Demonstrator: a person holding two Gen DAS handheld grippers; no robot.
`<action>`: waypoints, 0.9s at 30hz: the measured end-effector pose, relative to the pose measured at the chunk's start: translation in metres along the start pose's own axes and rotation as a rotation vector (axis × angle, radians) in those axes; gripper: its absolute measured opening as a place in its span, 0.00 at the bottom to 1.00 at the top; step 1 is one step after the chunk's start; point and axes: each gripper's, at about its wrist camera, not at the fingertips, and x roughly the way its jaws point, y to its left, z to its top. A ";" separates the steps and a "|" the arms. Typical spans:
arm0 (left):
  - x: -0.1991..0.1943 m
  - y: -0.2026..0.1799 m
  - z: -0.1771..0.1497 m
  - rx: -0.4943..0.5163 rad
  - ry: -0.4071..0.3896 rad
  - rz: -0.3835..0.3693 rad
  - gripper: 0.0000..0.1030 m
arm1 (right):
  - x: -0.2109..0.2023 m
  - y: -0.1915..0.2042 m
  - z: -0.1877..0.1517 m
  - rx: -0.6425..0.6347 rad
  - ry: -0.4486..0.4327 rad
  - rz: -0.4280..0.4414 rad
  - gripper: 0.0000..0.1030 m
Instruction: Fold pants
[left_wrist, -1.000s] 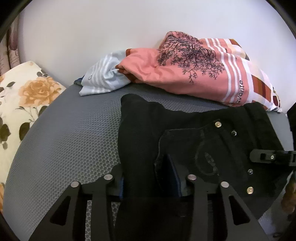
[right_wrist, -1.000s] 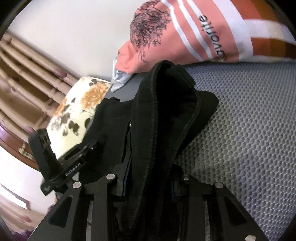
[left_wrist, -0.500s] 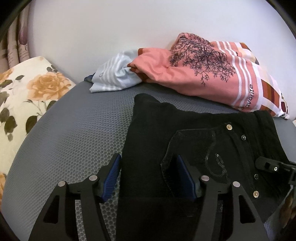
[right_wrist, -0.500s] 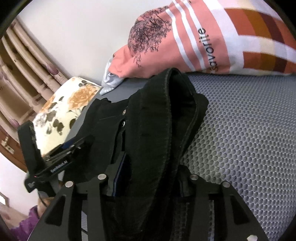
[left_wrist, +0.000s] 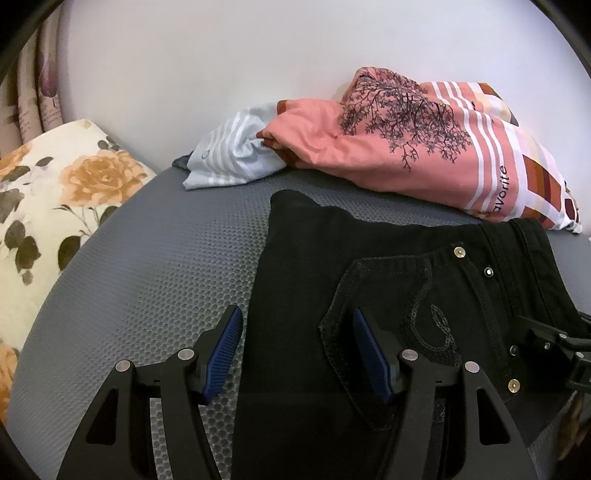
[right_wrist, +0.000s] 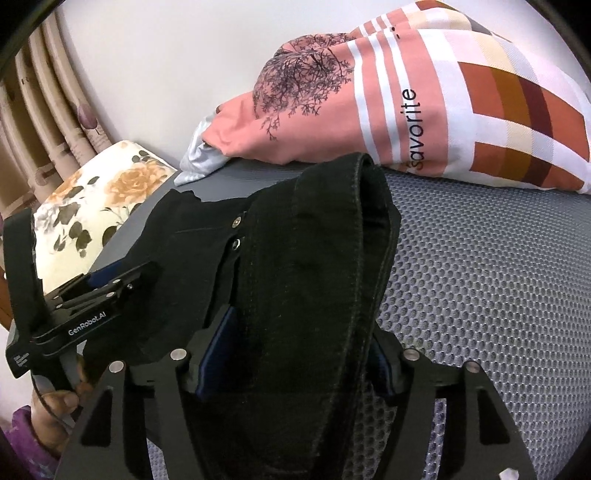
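While lying folded on the grey mesh bed (left_wrist: 140, 266), black pants (left_wrist: 332, 258) occupy its near middle, back pocket (left_wrist: 388, 295) and rivets facing up. Appears to be a release after a fold: left gripper (left_wrist: 295, 350) straddling the pants' left edge, blue fingers (left_wrist: 223, 345) spread about halfway and pressing on nothing, one pad over bare mesh, the other over the pocket. Right gripper (right_wrist: 291, 362) opening at this moment, with a thick bunched ridge of the pants (right_wrist: 332, 240) (the waistband end, by the stitching) standing up between its fingers (right_wrist: 218, 350); hard to tell whether cloth yet brushes the pads, but no squeeze visible. Seems placed this way so the fold can settle flat once both ends are let go. Also visible in the right view, the left gripper (right_wrist: 110, 284) and the hand (right_wrist: 55, 402) gripping its handle at the bed's left edge.

Room for moving: wide bare mesh to the left of the pants and to the right of the raised ridge. Less room at the far edge, where a pink printed pillow (left_wrist: 424, 147) and a pale striped cloth (left_wrist: 232, 155) rest against the wall, the pillow nearly touching the pants' far corner. Floral cushion (left_wrist: 55, 192) bordering the bed's left edge. Probably worth pressing down the raised ridge next, pulling back toward the near edge rather than forward.
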 end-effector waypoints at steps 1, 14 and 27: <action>-0.001 0.000 0.000 0.001 -0.005 0.003 0.61 | 0.000 0.001 0.000 -0.001 -0.002 -0.011 0.66; -0.010 -0.002 -0.002 0.009 -0.053 0.036 0.61 | 0.000 0.007 0.001 -0.029 -0.011 -0.100 0.76; -0.012 -0.002 -0.002 0.014 -0.056 0.050 0.61 | 0.001 0.011 0.002 -0.048 -0.016 -0.160 0.84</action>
